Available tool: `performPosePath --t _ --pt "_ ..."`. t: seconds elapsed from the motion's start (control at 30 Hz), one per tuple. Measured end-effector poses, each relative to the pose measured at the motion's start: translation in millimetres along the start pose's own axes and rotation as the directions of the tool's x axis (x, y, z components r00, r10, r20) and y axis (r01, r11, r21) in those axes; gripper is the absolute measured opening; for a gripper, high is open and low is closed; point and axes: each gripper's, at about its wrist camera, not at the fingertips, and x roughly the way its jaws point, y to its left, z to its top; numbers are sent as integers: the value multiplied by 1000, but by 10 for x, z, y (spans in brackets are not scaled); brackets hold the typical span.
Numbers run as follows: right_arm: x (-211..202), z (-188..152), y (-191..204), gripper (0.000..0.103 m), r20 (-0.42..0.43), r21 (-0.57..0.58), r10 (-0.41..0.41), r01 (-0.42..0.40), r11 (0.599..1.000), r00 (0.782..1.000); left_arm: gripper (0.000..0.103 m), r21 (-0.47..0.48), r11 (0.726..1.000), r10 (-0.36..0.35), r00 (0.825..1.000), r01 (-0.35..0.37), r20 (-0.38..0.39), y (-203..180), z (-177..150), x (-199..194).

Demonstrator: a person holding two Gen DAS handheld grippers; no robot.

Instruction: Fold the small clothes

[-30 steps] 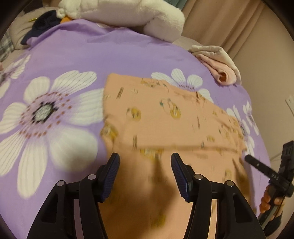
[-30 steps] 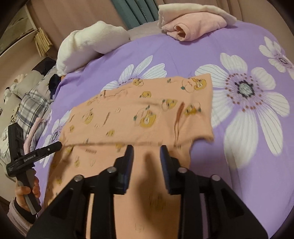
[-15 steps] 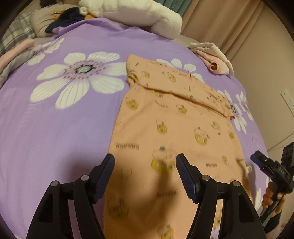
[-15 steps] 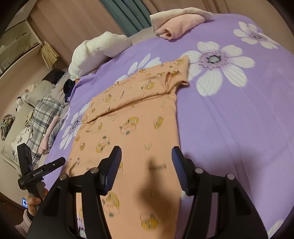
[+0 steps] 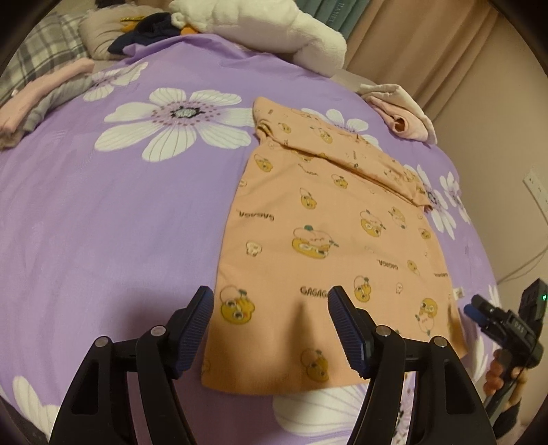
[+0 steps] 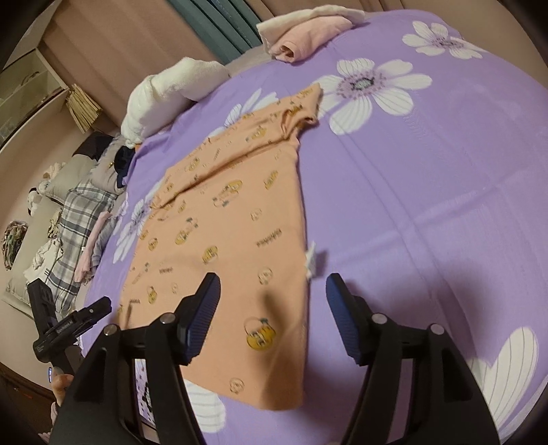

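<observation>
I am holding my left gripper (image 5: pixel 270 325) above the near hem of the orange shirt (image 5: pixel 328 246), its fingers (image 5: pixel 195 328) spread wide and gripping nothing. My right gripper (image 6: pixel 270 315) is hovering over the shirt's near right corner, fingers likewise parted and empty. The shirt is lying flat on the purple flowered bedspread (image 5: pixel 102 222), its far end folded over so that a band of cloth is lying across the top (the cartoon print and lettering are showing face up). A small white tag (image 6: pixel 311 262) is sticking out at the shirt's right edge. Beyond the shirt, a folded pink garment (image 5: pixel 404 119) is sitting near the far edge of the bed, and a white fluffy blanket (image 5: pixel 274 30) is lying heaped at the back.
</observation>
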Motion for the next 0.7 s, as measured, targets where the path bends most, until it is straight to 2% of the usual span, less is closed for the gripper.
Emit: performPosePath --t 0.37,0.7 --pt "7 -210 -91 67 -48 24 5 -4 1000 999 68 -9 1000 9 1000 -9 -28 7 -144 49" --pt "-3 -240 -72 68 -57 16 18 -17 1000 998 68 -21 1000 -5 999 4 -36 13 -186 63"
